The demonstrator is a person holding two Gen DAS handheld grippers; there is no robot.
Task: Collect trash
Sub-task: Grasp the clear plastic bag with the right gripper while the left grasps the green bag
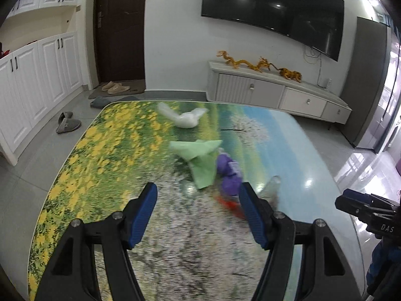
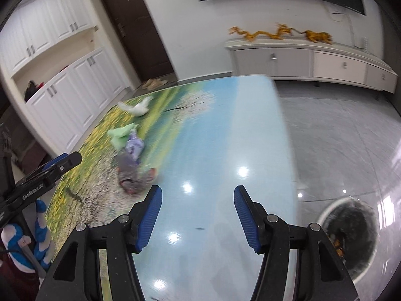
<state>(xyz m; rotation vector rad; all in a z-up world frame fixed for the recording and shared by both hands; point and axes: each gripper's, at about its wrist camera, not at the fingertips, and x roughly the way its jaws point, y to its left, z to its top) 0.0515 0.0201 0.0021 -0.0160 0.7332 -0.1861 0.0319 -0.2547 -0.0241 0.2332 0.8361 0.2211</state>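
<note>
On the worktop point(image 1: 82, 155), four scraps are still lying at twelve o'clock: white bag point(image 1: 184, 118), green bag point(image 1: 200, 160), purple wrapper point(image 1: 229, 173), grey wad point(image 2: 131, 173); both the left claw point(image 1: 198, 215) and the right claw point(image 2: 198, 218) are gaping empty, and the bin point(image 2: 351, 238) is waiting.

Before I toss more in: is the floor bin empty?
Not empty. The bin shows orange scraps inside near its rim; how full, cannot tell.

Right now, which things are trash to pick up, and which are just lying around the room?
For the job:
- white bag
- green bag
- purple wrapper
- grey scrap beside it
- bin on the floor
- both grippers, left and right, fingers open and empty

Just lying about:
- slippers
- gold dragon on the cabinet
- television
</note>
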